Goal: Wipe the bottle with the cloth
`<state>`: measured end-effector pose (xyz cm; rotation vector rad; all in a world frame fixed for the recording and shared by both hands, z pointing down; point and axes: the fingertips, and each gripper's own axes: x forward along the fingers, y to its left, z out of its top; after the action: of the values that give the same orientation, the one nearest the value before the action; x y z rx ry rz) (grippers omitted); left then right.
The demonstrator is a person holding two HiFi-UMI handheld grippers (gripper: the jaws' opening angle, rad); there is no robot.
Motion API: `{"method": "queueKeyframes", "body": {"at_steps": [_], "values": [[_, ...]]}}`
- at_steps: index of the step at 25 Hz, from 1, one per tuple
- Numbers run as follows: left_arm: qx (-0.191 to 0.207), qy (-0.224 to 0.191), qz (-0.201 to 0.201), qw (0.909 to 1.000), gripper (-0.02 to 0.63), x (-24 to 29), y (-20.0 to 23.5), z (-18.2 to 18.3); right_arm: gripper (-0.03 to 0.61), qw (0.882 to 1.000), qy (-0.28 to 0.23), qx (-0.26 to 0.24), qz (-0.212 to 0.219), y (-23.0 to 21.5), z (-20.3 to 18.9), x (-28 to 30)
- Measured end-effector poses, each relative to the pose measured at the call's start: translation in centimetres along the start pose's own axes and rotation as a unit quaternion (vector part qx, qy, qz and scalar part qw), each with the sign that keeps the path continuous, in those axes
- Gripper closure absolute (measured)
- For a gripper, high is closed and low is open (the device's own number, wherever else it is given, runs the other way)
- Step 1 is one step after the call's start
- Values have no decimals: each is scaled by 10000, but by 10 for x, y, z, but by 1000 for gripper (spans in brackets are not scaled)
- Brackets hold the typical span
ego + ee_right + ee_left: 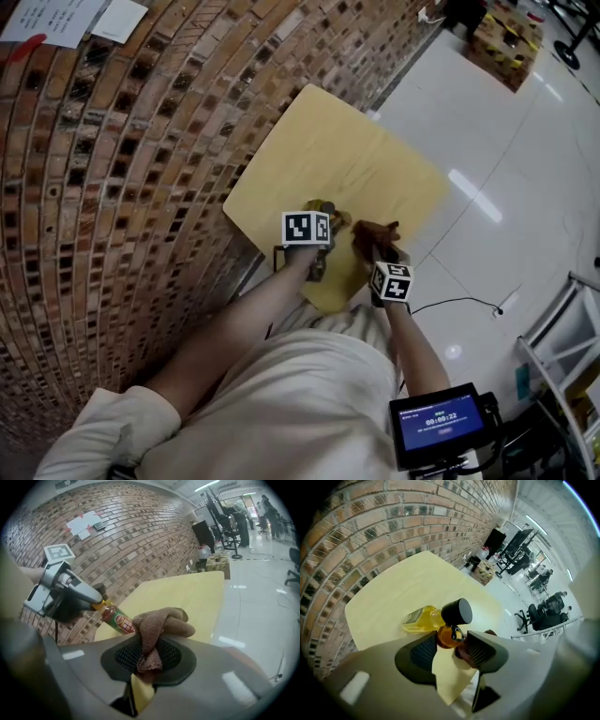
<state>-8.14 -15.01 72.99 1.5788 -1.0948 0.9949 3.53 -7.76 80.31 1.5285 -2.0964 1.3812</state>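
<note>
While the left gripper (451, 645) pointed steeply down, jaws spread wide around the orange top of the tilted bottle (115, 617), the right gripper (149, 658) beside it was clamped on the brown cloth (159, 625), which met the bottle's label above the yellow table (328, 141).

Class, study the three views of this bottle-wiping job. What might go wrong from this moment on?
1. The bottle hangs tilted with only its orange cap between the left claw's wide-set pads. Whether they press it is unclear, so it may slip and drop.
2. Work is at the table's near corner, so a fall could reach the floor.
3. A yellow bottle lies close by and might get knocked.
</note>
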Motion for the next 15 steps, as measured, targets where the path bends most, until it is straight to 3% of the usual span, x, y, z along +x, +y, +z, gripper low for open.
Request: {"method": "queueKeyframes", "body": {"at_steps": [5, 11, 15], "values": [[421, -415, -5, 9982, 375, -16, 5, -6, 514, 9999, -31, 69, -111, -8, -3, -10], [594, -769, -105, 9952, 373, -45, 23, -35, 514, 9979, -371, 475, -253, -23, -9, -33], [744, -1024, -475, 9908, 373, -57, 29, -49, 514, 9954, -674, 461, -507, -29, 5, -49]]}}
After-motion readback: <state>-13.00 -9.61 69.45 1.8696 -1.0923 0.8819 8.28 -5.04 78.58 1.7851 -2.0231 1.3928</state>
